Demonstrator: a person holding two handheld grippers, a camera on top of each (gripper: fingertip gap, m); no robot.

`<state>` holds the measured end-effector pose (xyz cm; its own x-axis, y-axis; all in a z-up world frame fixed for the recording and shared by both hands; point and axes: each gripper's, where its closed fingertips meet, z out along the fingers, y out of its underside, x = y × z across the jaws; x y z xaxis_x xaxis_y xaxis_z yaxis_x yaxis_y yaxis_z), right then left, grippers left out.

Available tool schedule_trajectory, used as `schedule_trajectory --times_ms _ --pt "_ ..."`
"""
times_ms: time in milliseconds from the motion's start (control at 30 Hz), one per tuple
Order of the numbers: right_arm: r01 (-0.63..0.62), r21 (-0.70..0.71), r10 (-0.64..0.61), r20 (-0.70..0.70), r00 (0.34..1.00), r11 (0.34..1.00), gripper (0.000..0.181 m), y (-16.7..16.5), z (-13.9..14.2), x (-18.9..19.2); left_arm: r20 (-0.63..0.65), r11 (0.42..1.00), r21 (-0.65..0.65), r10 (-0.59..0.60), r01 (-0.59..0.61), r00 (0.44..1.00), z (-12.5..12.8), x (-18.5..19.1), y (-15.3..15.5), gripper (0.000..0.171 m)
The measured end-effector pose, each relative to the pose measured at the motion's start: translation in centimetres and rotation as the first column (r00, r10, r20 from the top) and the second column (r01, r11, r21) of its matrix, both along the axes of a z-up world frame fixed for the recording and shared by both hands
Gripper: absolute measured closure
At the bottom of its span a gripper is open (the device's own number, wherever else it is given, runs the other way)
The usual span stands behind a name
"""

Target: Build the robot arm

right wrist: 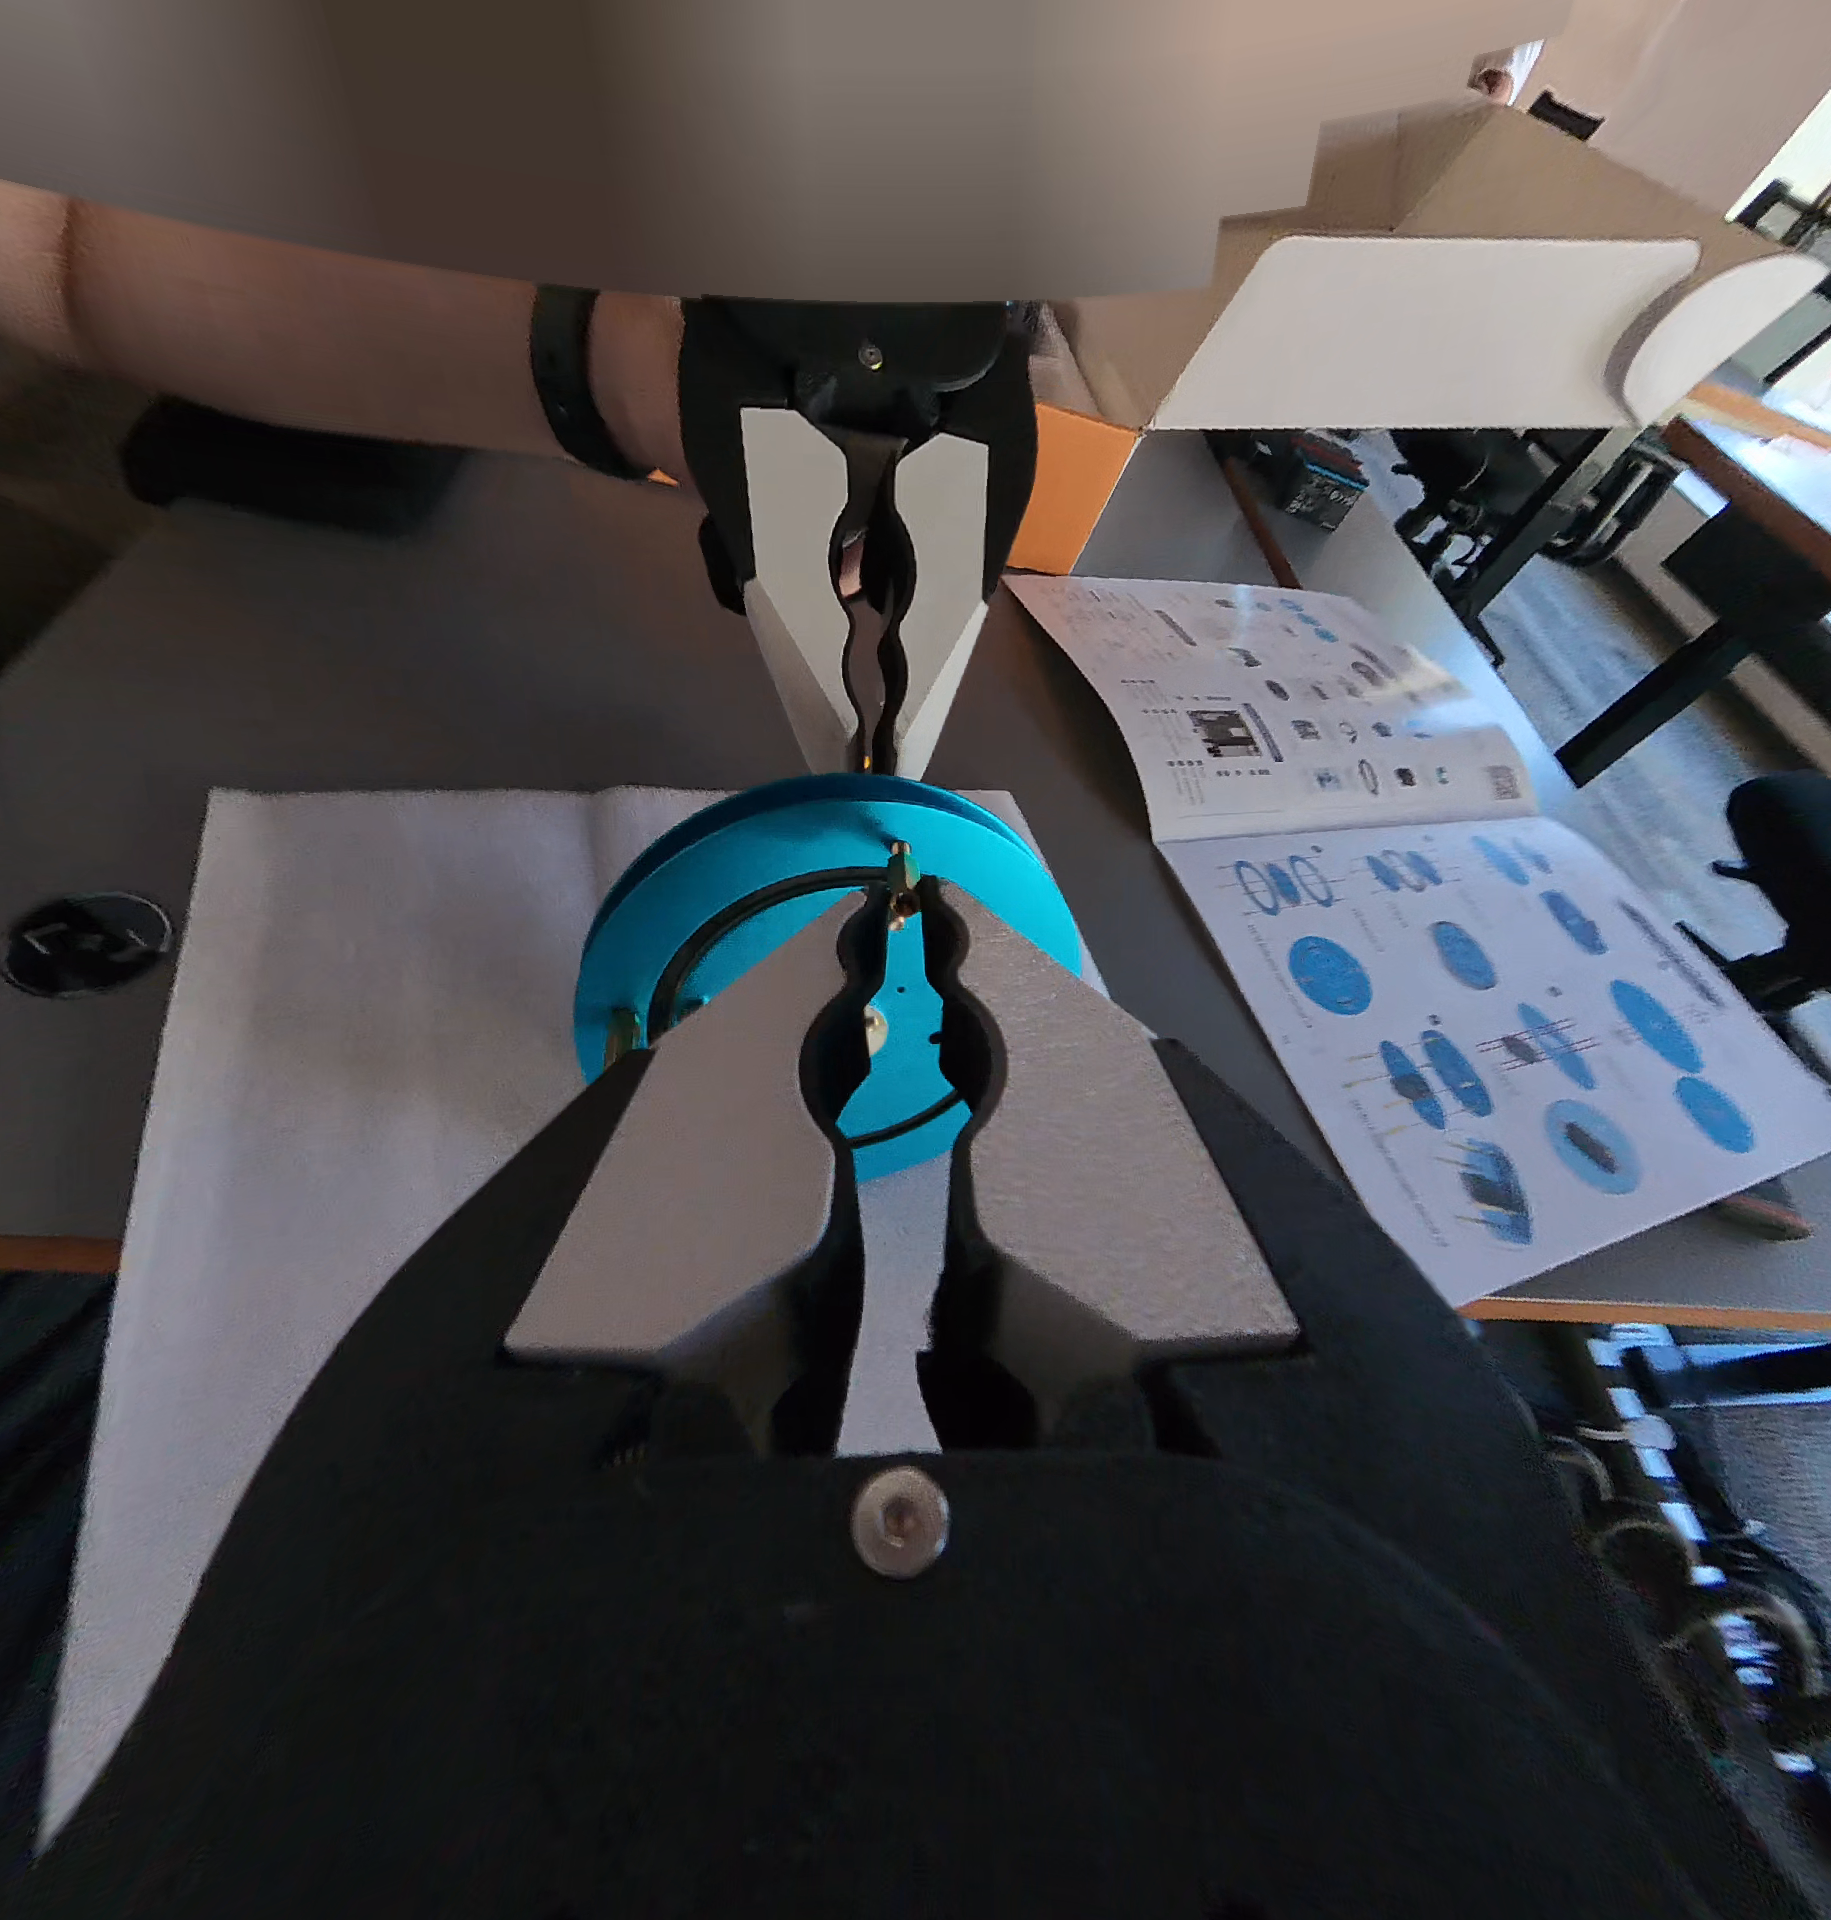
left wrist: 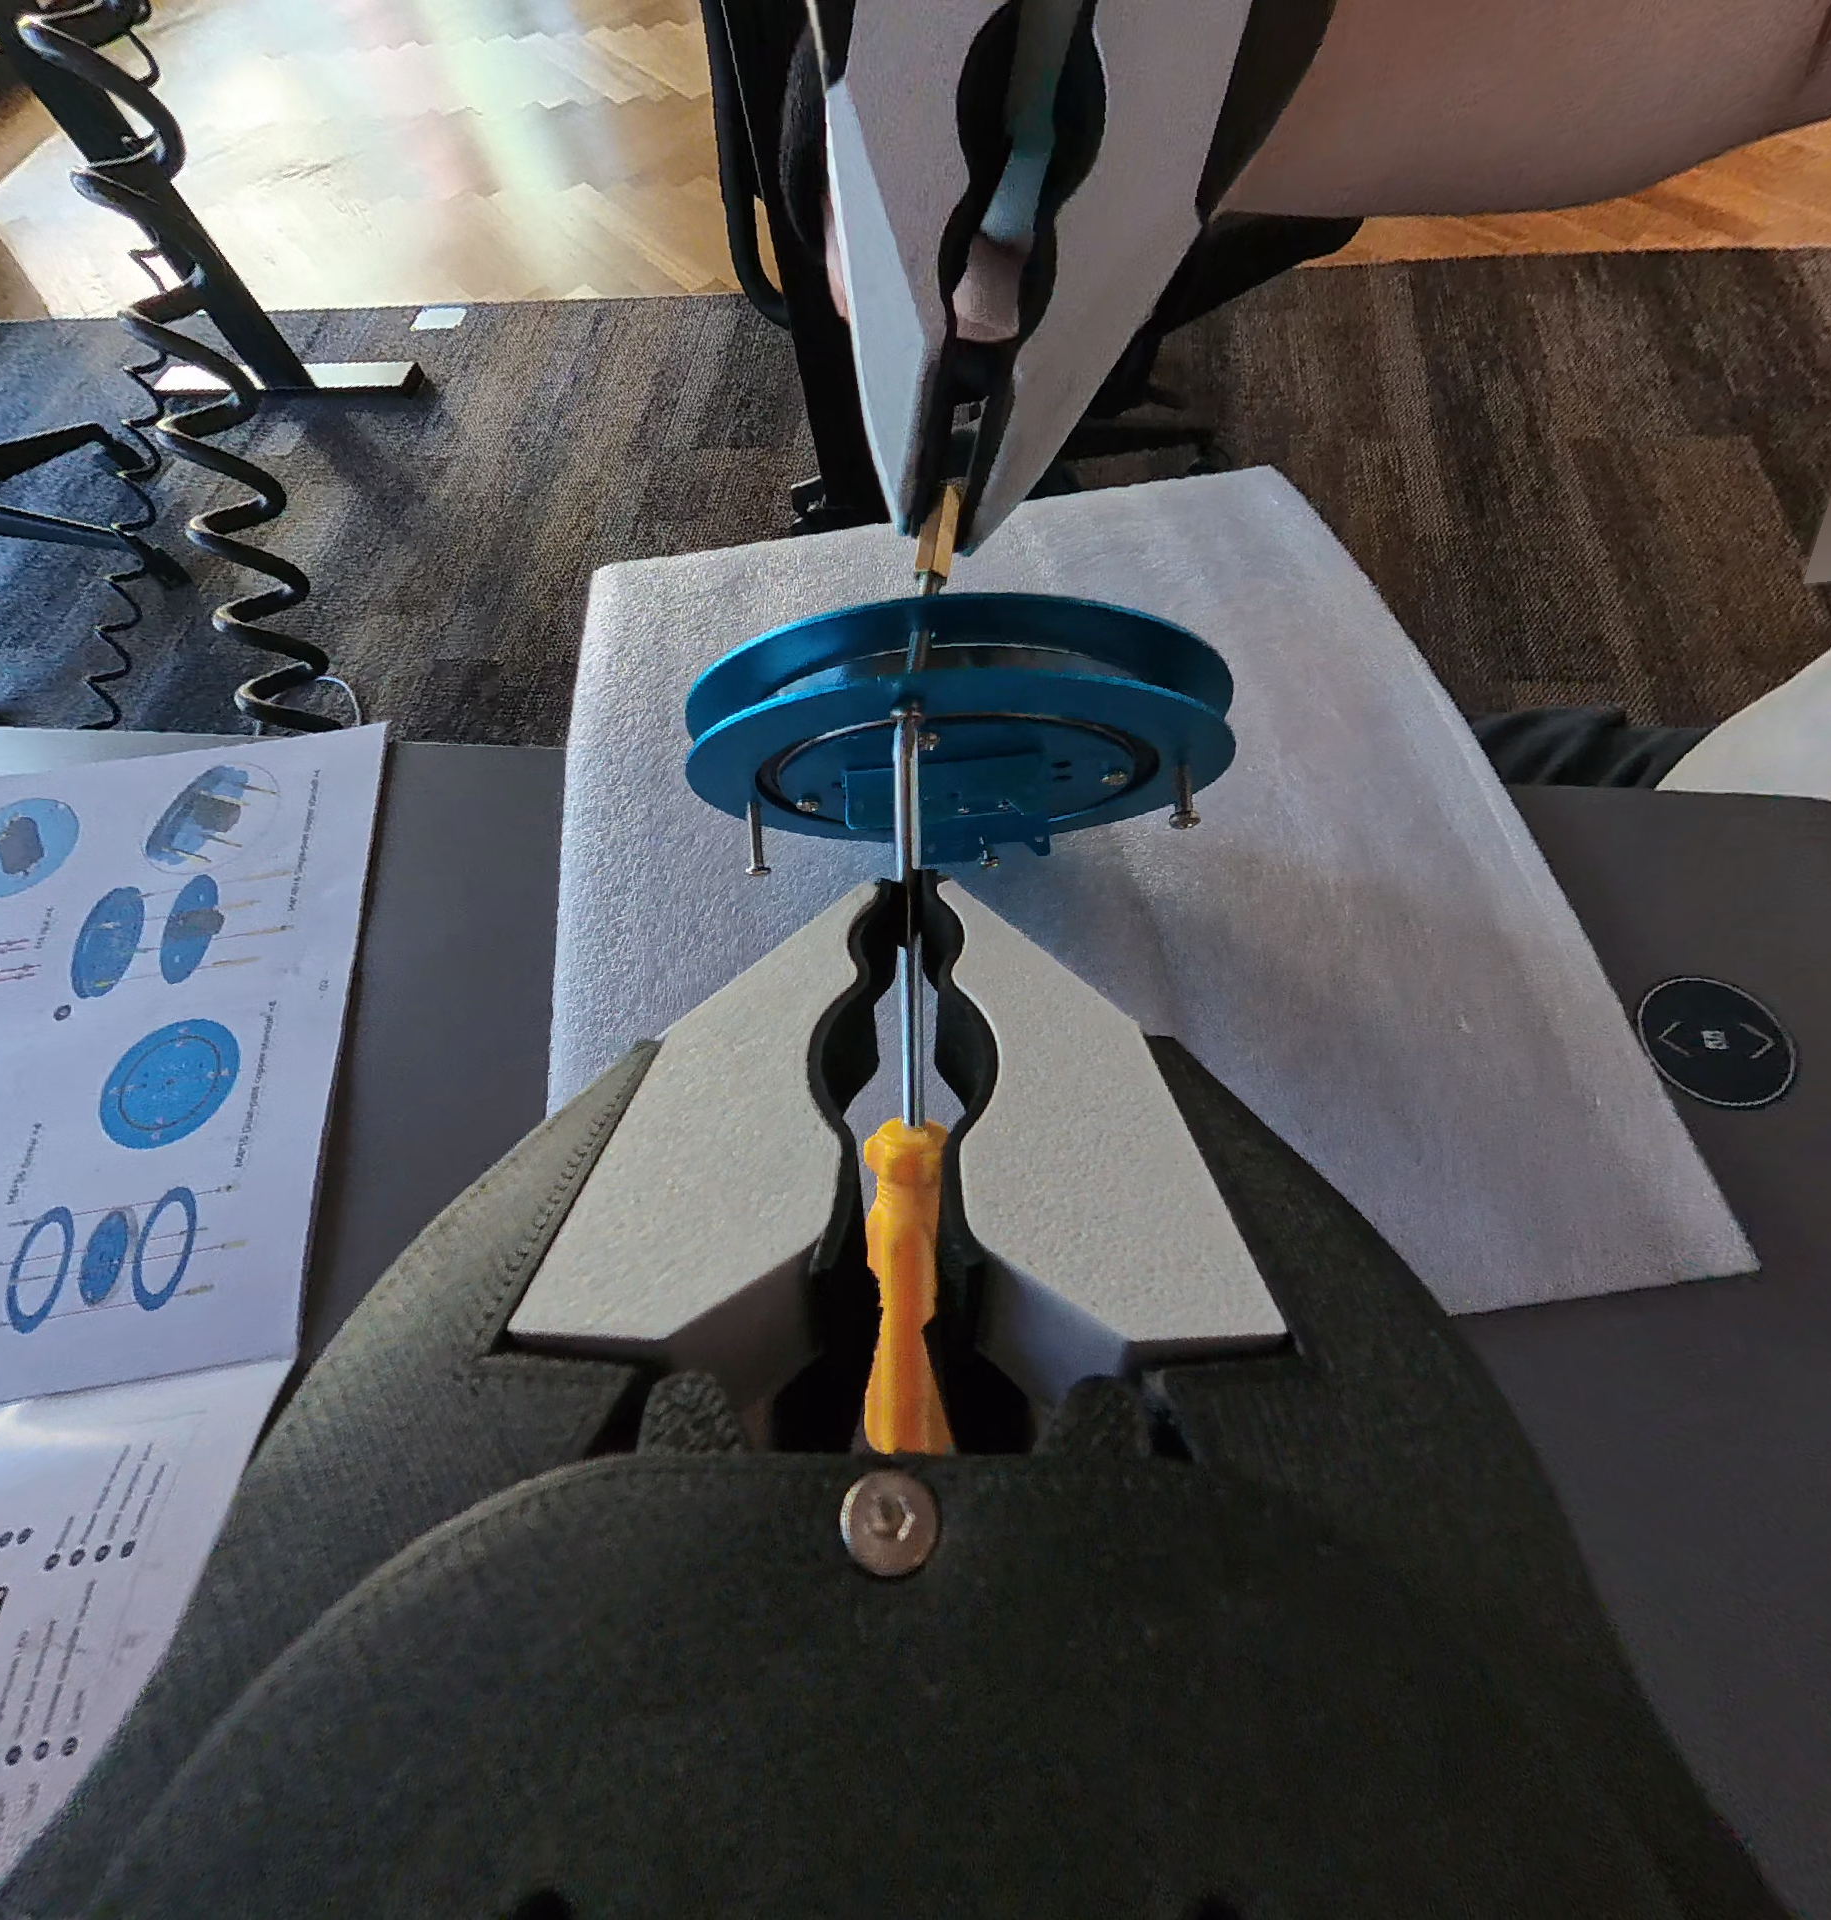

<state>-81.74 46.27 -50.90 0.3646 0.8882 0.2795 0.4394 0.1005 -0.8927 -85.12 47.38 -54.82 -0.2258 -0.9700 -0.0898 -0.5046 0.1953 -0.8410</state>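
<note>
A blue assembly of two stacked metal discs [left wrist: 1150,717] stands tilted over a white foam sheet [left wrist: 1306,987], with several screws sticking out of its near face. My left gripper [left wrist: 906,888] is shut on an orange-handled screwdriver [left wrist: 903,1278], whose shaft reaches a screw at the disc's rim. My right gripper [left wrist: 937,530] comes in from the far side and is shut on a brass standoff [left wrist: 940,520] on that screw's thread. In the right wrist view my right gripper [right wrist: 898,904] pinches the standoff [right wrist: 900,868] against the blue disc [right wrist: 682,935]. The left gripper [right wrist: 875,764] shows behind the disc.
An open instruction booklet [left wrist: 142,987] lies on the grey table [left wrist: 1669,1455] beside the foam; it also shows in the right wrist view [right wrist: 1462,987]. A black round insert [left wrist: 1716,1042] sits in the table. A cardboard box [right wrist: 1410,332] stands behind. A coiled black cable [left wrist: 215,499] hangs past the table's edge. The grippers' ends are close to 6 cm from one another.
</note>
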Motion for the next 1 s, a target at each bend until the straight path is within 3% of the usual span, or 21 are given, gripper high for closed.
schedule_trajectory --times_ms 100,333,800,900,1000 --pt "-0.007 0.027 0.006 0.044 0.999 1.000 0.177 -0.05 -0.02 0.00 -0.010 0.999 0.040 -0.002 0.003 1.000 -0.04 0.05 0.10 0.170" --pt "-0.020 -0.103 0.024 0.032 0.999 0.994 0.177 -0.33 -0.29 0.17 -0.042 0.990 0.141 -0.024 0.030 0.999 0.12 0.03 0.00 0.170" --pt "-0.028 -0.201 0.036 0.032 0.999 0.979 0.177 -0.33 -0.56 0.08 -0.227 0.928 0.358 -0.022 0.104 0.974 0.69 -0.63 0.22 0.170" --pt "-0.002 -0.309 -0.003 -0.016 1.000 0.951 0.177 -0.16 -0.60 0.21 -0.233 0.926 0.366 -0.007 0.094 0.972 0.68 -0.52 0.38 0.170" --pt "0.012 -0.511 -0.087 -0.124 0.988 0.859 0.177 -0.11 -0.60 0.26 -0.226 0.931 0.356 0.003 0.080 0.974 0.60 -0.46 0.35 0.170"
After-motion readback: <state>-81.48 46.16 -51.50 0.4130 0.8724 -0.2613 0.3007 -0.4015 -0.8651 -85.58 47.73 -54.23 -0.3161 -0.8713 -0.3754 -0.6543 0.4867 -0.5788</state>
